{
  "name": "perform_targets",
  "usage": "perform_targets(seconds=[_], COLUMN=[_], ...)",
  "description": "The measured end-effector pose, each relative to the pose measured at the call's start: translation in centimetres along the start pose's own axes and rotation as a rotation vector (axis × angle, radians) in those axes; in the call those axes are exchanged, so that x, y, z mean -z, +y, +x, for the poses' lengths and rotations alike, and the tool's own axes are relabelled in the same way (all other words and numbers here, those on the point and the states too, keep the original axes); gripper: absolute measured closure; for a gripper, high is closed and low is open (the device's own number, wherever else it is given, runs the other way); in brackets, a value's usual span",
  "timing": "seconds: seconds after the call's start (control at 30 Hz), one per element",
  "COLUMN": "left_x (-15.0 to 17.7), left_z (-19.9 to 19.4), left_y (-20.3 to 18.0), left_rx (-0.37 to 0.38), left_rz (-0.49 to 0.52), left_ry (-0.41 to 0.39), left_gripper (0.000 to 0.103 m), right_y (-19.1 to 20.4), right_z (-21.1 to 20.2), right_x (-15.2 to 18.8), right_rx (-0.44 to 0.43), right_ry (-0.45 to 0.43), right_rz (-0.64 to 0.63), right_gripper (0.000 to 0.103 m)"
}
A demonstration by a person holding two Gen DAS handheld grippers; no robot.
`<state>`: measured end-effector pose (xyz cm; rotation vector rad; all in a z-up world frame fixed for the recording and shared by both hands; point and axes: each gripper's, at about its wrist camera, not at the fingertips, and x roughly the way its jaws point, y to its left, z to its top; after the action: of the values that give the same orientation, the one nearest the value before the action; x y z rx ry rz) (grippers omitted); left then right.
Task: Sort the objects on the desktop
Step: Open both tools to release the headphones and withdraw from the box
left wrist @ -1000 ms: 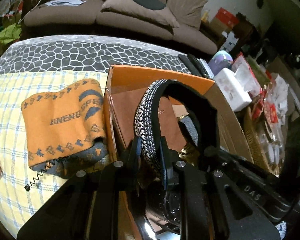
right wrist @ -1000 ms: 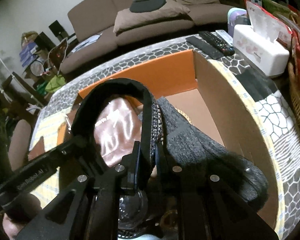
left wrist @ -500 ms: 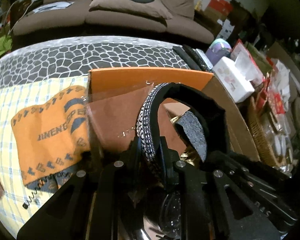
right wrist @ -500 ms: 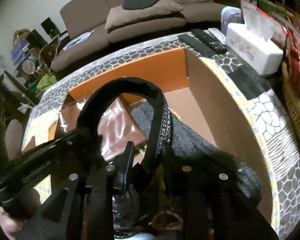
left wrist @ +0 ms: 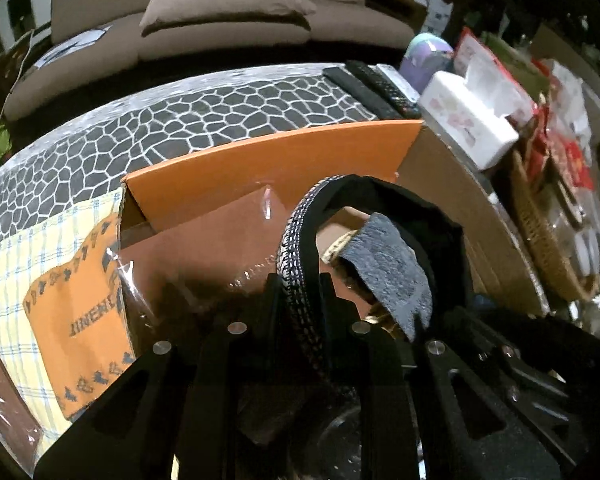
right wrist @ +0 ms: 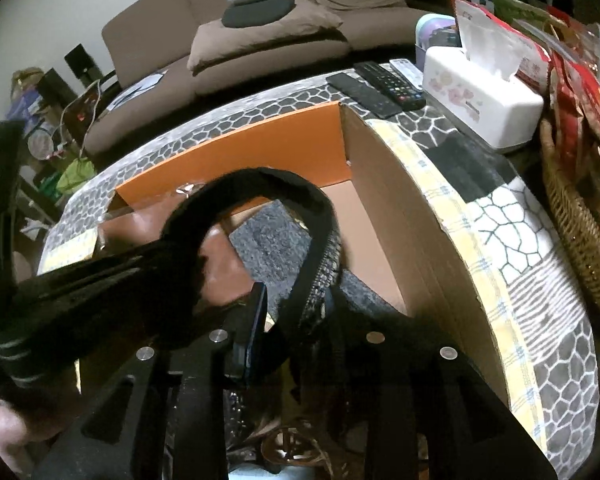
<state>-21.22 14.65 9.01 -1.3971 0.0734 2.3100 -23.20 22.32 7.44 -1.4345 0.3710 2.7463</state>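
A black headband with a patterned trim arches up over an orange cardboard box. My left gripper is shut on the trimmed end of the band. In the right wrist view the same headband loops above the box. My right gripper is open, and the band's other end hangs loosely between its parted fingers. Inside the box lie a brown packet in clear wrap and a grey cloth.
An orange patterned towel lies on the checked cloth left of the box. Remotes, a white tissue box and a wicker basket crowd the right side. A sofa stands behind the table.
The right gripper's jaws have parted and let go of the headband. The left gripper, still clamped on the band, has shifted sideways over the box and rolled a little.
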Motion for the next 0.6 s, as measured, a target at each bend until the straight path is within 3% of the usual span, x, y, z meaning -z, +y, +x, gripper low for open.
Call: perform_targets(seconds=[0.1, 0.17, 0.27, 0.33, 0.43, 0.5, 0.6], left_x=[0.6, 1.2, 2.3, 3.0, 4.1, 4.9, 6.3], left_z=[-2.4, -4.2, -6.8, -8.2, -9.5, -10.0, -10.8], left_y=[1.0, 2.2, 4.0, 5.0, 6.3, 7.1, 8.4], left_rx=[0.028, 0.024, 0.038, 0.029, 0.006, 0.006, 0.013], left_rz=[-0.033, -0.059, -0.1, -0.12, -0.149, -0.175, -0.22], left_ry=[-0.051, -0.086, -0.123, -0.134, -0.144, -0.136, -0.122], left_gripper=[0.079, 0.064, 0.056, 0.052, 0.047, 0.047, 0.047], right_y=[-0.6, -0.7, -0.4, 0.1, 1.4, 2.4, 3.8], right_z=[-0.4, -0.9, -1.5, -2.0, -2.7, -3.1, -3.5], right_x=[-0.3, -0.4, -0.5, -0.5, -0.5, -0.4, -0.2], right_rx=[-0.007, -0.012, -0.028, -0.044, -0.069, -0.077, -0.088], right_ry=[-0.014, -0.023, -0.027, -0.031, -0.034, -0.037, -0.034], right_rz=[0.019, 0.022, 0.021, 0.012, -0.007, -0.026, -0.06], right_gripper=[0.072, 0.072, 0.072, 0.071, 0.061, 0.054, 0.053])
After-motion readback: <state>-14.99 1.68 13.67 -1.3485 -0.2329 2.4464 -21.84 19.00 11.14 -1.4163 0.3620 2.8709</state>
